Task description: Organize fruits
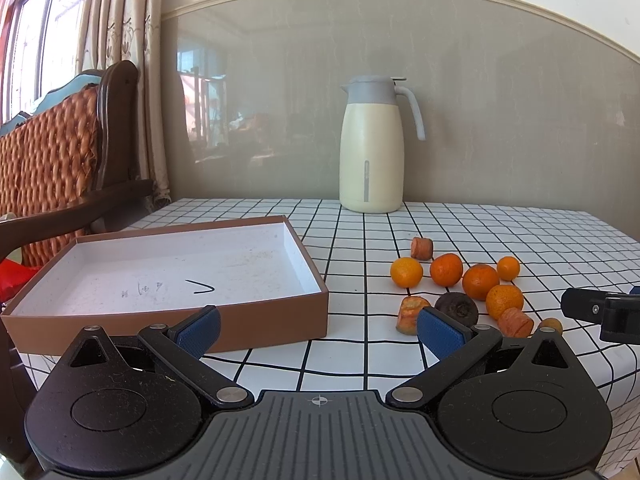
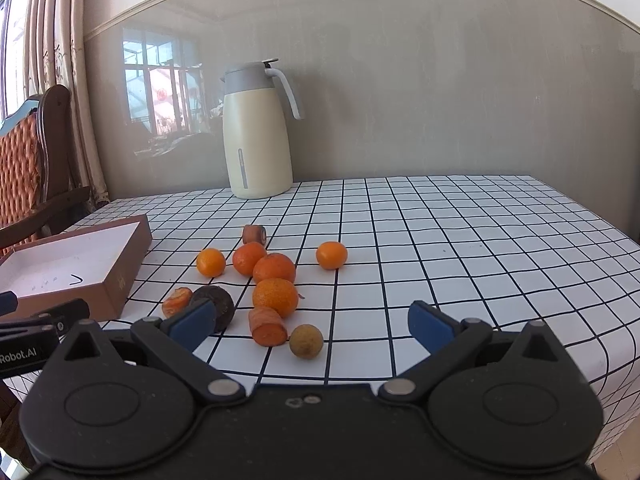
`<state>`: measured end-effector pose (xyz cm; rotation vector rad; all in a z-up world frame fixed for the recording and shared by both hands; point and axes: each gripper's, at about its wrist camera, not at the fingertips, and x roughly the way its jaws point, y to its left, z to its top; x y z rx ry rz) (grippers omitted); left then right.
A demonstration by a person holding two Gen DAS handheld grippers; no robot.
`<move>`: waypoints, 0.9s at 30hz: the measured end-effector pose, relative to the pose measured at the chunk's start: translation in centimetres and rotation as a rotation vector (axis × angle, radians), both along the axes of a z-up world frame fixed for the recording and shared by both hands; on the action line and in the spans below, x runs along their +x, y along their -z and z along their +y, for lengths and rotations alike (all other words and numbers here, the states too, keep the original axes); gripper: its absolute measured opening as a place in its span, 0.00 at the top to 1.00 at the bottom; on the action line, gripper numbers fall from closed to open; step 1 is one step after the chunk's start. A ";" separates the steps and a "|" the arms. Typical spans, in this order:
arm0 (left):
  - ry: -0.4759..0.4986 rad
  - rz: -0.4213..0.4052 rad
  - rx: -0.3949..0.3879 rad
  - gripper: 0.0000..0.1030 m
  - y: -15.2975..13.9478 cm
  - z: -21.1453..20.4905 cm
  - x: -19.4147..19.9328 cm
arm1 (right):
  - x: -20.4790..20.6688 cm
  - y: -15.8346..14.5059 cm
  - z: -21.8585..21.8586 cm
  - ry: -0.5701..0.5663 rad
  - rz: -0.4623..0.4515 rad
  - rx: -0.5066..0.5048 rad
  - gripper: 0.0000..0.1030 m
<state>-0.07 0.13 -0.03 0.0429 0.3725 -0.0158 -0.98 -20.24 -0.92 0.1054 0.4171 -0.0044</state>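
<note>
A worktop [image 2: 460, 240] covered in a white cloth with a black grid fills both views, set against a grey wall. At its left edge stands a wooden chair [image 1: 60, 152] with a woven orange back, beside a curtain.

On the left part of the worktop lies a shallow brown box [image 1: 168, 272] with a white inside, holding nothing; faint pen marks show on its floor. At the back, near the wall, stands a cream jug [image 2: 256, 132] with a grey lid and handle.

The left hand-held gripper [image 1: 318, 330] hovers low over the near edge of the worktop, its blue-padded fingers spread wide with nothing between them. One pad sits in front of the box wall. The right hand-held gripper [image 2: 310, 326] is likewise spread wide and holds nothing, pointing at the fruit.

The fruit lies loose on the cloth, just to the right of the box. Five small oranges are there: four clustered close [image 2: 274, 268], some touching, and one [image 2: 331, 255] a little apart to the right. A dark round fruit [image 2: 218, 304] rests at the near left of the cluster. Three orange carrot-like chunks lie around it: one at the back [image 2: 254, 234], one beside the dark fruit [image 2: 176, 301], one nearest [image 2: 267, 326]. Touching or just beside that last chunk is a small tan round fruit [image 2: 306, 341].
</note>
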 end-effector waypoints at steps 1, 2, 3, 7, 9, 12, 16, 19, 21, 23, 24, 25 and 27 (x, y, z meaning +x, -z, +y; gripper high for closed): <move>0.001 -0.001 0.001 0.00 0.0 -0.1 0.0 | 0.0 0.0 0.0 -0.002 -0.003 0.002 0.06; 0.002 -0.001 0.002 0.00 0.0 -0.1 0.0 | 0.0 0.0 0.0 -0.002 -0.003 0.001 0.06; 0.005 0.000 0.002 0.00 0.0 -0.1 0.0 | 0.0 0.0 0.1 -0.005 -0.001 -0.001 0.06; 0.023 0.003 0.006 0.00 0.1 -0.4 0.0 | 0.0 0.1 0.3 -0.009 0.001 -0.017 0.07; 0.028 0.005 0.012 0.00 0.2 -0.5 0.0 | 0.1 0.2 0.3 -0.010 0.006 -0.025 0.12; 0.039 0.017 0.016 0.00 0.3 -0.8 0.2 | 0.3 0.3 0.2 -0.007 0.023 -0.021 0.15; 0.046 0.029 0.024 0.00 0.4 -1.1 0.6 | 0.3 0.4 -0.1 -0.009 0.032 -0.004 0.22; 0.059 0.051 0.033 0.00 0.6 -1.4 1.0 | 0.4 0.6 -0.2 -0.004 0.047 -0.006 0.24; 0.068 0.055 0.053 0.00 0.7 -1.8 1.3 | 0.4 0.7 -0.2 -0.003 0.057 -0.005 0.27; 0.085 0.055 0.074 0.00 0.8 -2.2 1.5 | 0.4 0.8 -0.3 -0.003 0.062 0.004 0.27; 0.093 0.058 0.082 0.00 0.8 -2.3 1.6 | 0.4 0.7 -0.3 -0.003 0.061 0.006 0.27; 0.101 0.065 0.083 0.00 0.8 -2.5 1.8 | 0.4 0.7 -0.3 -0.003 0.059 0.005 0.27; 0.118 0.083 0.073 0.00 0.9 -2.6 2.2 | 0.4 0.7 -0.3 -0.006 0.057 0.005 0.27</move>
